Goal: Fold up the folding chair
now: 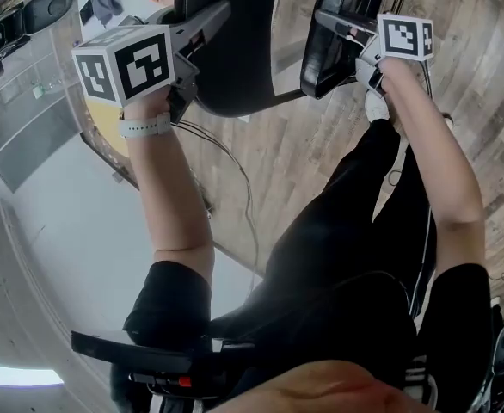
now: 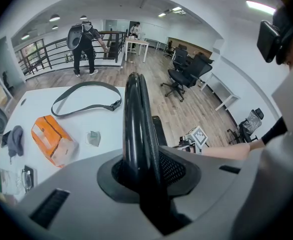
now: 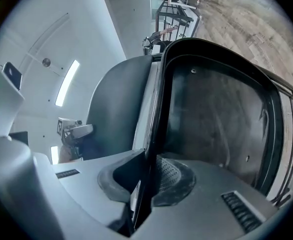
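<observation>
We are holding the folding chair before us, over the wooden floor. The left gripper is clamping the backrest by its thin rim, which is running straight away from the closed jaws. The right gripper is pinching the edge of the seat, jaws shut on it. The two panels are lying nearly parallel, seat to the right. Closing that gap is, we judge, the coming move. A white desk is standing leftward in an open office.
</observation>
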The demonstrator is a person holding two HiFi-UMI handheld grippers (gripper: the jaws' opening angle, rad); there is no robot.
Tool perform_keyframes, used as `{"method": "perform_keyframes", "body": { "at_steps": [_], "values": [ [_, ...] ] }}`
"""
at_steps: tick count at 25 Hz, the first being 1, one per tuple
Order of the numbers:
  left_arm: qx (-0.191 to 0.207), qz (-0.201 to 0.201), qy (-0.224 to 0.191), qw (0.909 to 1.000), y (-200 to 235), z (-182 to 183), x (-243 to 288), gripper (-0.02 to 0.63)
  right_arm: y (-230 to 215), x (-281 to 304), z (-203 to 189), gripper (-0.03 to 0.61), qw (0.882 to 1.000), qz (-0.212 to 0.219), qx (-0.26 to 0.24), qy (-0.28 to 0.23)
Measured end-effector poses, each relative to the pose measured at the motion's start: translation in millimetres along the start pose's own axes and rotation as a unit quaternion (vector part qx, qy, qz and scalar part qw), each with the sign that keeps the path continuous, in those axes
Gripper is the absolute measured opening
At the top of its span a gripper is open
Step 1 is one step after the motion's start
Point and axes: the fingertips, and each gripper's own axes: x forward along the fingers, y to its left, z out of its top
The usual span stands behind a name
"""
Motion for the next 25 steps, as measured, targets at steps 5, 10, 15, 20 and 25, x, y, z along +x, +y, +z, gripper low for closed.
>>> {"method": "perform_keyframes", "body": {
  "at_steps": [5, 10, 15, 20, 25],
  "values": [
    [0.004, 0.006, 0.001, 1.0, -1, 1, -2, 0.083, 4, 17, 5, 0.035, 1.0, 0.004, -0.022, -0.008],
    [0.013, 0.013, 0.002, 0.9998, -2, 3, -1, 0.084, 3, 21, 7, 0.037, 1.0, -0.001, -0.026, -0.01],
    [0.019, 0.002, -0.024, 0.9995, -5, 11, -3, 0.144, 5, 18, 8, 0.038, 0.997, -0.017, -0.077, -0.011],
    [0.015, 0.034, -0.117, 0.9924, 1, 44, -30, 0.19, 0, 2, 23, 0.142, 0.993, -0.047, -0.106, -0.037],
    [0.048, 0.102, -0.191, 0.9752, -2, 50, -74, 0.196, 4, -37, 32, 0.183, 0.985, -0.084, -0.14, -0.057]
  ]
}}
